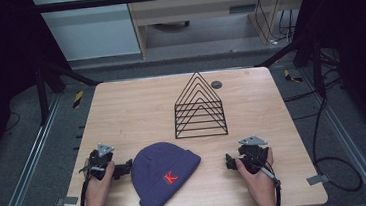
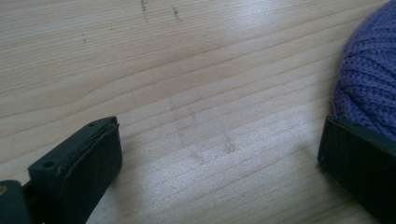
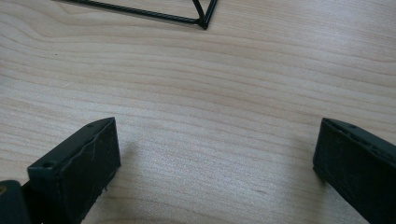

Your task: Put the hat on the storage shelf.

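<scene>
**Beanie and wire rack on wooden tabletop, two hand-held grippers at rest**

Tabletop (image 1: 121, 108): light wood grain, rectangular, carrying all items listed below; a small dark round disc (image 1: 216, 84) is set into it near the far edge.

Left gripper (image 1: 121, 169): held in the person's left hand (image 1: 99, 183) at the near left of the tabletop, pointing toward the hat. Its fingers (image 2: 84, 168) are spread wide with only bare wood between them. In the left gripper view one finger sits just beside the knitted edge of the hat; whether it touches the knit cannot be told. A grey three-cornered plate sits on top.

Beanie (image 1: 164, 172): purple ribbed knit with a red letter K on the cuff, lying flat near the front edge of the tabletop, between the two grippers, crown toward the far left, cuff toward the near side. Nothing grips it.

Wire rack (image 1: 199, 106): black, triangular in outline, with nested triangular dividers, standing upright on the tabletop beyond the beanie and well apart from it. One base corner shows at the top of the right gripper view (image 3: 201, 21).

Right gripper (image 1: 230, 162): held in the person's right hand (image 1: 257, 174) at the near right, pointing toward the beanie but apart from it. Its fingers (image 3: 84, 163) are spread wide over bare wood, holding nothing.
</scene>
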A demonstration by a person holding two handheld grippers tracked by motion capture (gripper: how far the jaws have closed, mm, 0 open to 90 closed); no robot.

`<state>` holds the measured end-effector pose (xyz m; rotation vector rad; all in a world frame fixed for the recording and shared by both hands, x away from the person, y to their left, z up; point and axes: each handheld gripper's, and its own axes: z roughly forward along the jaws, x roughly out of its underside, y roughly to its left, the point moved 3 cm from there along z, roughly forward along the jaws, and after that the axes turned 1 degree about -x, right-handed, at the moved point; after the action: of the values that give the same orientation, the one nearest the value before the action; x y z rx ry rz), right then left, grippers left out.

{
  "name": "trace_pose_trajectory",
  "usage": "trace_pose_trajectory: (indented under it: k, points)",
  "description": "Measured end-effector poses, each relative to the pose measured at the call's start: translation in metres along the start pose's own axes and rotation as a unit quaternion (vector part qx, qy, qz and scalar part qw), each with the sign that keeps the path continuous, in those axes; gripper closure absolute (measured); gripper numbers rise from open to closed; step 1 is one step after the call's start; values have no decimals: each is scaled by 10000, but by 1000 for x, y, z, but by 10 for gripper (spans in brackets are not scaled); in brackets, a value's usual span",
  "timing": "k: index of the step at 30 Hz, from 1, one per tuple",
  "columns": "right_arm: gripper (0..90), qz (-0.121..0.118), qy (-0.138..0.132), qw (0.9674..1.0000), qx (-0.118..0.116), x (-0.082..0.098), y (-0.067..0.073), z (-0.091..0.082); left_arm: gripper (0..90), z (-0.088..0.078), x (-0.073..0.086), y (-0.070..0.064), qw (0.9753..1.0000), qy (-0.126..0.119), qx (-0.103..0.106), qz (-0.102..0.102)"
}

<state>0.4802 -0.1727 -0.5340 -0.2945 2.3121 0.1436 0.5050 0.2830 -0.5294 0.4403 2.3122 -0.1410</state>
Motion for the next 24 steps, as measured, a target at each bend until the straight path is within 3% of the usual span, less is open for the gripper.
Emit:
trace_pose_trajectory:
  k: [2,4,5,6,7,10,17,20,24]
  points:
    - [8,2,0,10000,0,0,0,0,0,1,-1,-1,10000,23,3,2]
    - [8,2,-1,10000,0,0,0,0,0,0,-4,0,9997,119,209,22]
    - [8,8,2,10000,3,0,0,0,15,0,-4,0,9997,119,209,22]
    - [9,0,0,10000,1,0,0,0,64,-3,-7,0,9992,73,377,-80]
    - [9,-1,-1,10000,0,0,0,0,74,-16,-14,2,9954,-59,911,-283]
    - [9,7,2,10000,2,0,0,0,72,-24,-18,0,9940,-96,1057,-247]
    - [9,3,4,10000,7,0,0,0,73,-54,-35,-14,9940,-132,1083,117]
    - [9,2,4,10000,5,0,0,0,90,-54,-37,-20,9931,-6,1153,208]
    - [9,3,3,10000,4,0,0,0,108,-49,-42,-25,9937,140,1075,277]
